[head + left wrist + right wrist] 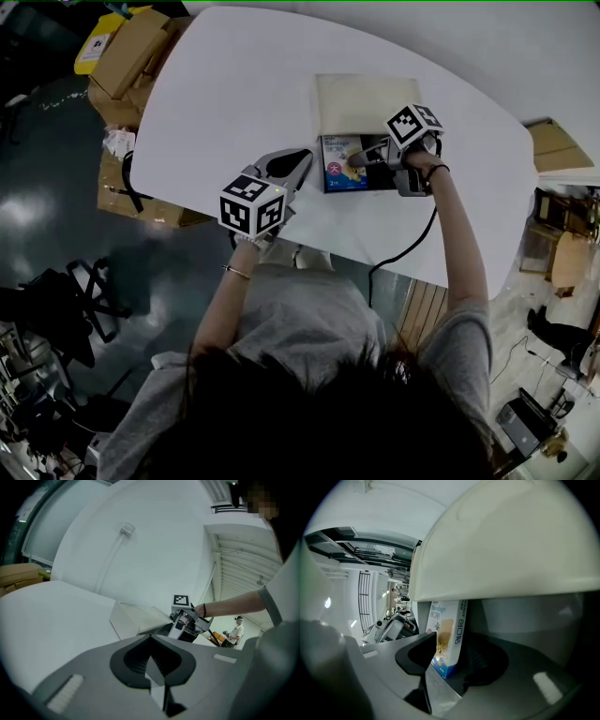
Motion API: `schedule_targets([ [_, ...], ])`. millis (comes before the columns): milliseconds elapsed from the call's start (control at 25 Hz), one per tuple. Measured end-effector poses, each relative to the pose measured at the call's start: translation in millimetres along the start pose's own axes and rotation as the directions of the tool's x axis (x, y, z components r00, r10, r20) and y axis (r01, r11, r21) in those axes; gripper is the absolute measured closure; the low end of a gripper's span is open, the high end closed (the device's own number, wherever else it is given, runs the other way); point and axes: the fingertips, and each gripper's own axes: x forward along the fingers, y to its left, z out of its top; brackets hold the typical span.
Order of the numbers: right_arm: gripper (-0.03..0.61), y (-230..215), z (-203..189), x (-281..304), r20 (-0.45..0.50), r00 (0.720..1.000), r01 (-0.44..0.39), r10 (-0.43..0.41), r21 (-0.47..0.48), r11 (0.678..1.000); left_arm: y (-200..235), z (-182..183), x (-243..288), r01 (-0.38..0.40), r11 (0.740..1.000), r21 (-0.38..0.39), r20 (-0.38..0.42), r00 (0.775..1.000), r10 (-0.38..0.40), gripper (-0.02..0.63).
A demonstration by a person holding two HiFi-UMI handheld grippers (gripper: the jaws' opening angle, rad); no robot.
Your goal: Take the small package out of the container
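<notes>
A small blue and white bandage package (pixel 345 167) lies in the cream container (pixel 364 101), whose lid stands open on the white table (pixel 234 94). My right gripper (pixel 364 159) reaches into the container from the right. In the right gripper view the package (pixel 446 637) stands between the jaws under the cream lid (pixel 511 550). The right gripper (pixel 454 667) is open, with a gap beside the package. My left gripper (pixel 302 159) rests left of the container, shut and empty. Seen from the left gripper (pixel 151 641), the container (pixel 140 618) and the right gripper (pixel 185 618) lie ahead.
Cardboard boxes (pixel 127 56) are stacked on the floor off the table's far left. A black cable (pixel 403 248) hangs over the table's near edge by my right arm. A person (pixel 236 631) stands far off in the left gripper view.
</notes>
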Motion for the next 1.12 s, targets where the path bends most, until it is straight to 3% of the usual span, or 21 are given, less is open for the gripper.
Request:
schedule_targets([
  [360,0.423,4.2,-2.4,-2.0,-0.027,0.996,-0.084,0.085,0.007,0.996,0.8,0.1,1.6,0.002,1.000,0.003,-0.006,1.000,-0.002,0.620],
  [600,0.437,7.9,-4.9,-7.4,-0.040,0.996,-0.076,0.077,0.027,0.997,-1.2,1.2,2.0,0.007,1.000,0.011,-0.009,1.000,-0.007,0.620],
  [1120,0.454,19.3,-8.7,-19.9,-0.030,0.990,-0.137,0.141,0.106,0.985,0.9,5.6,2.2,0.018,1.000,0.016,-0.001,1.000,-0.018,0.620],
])
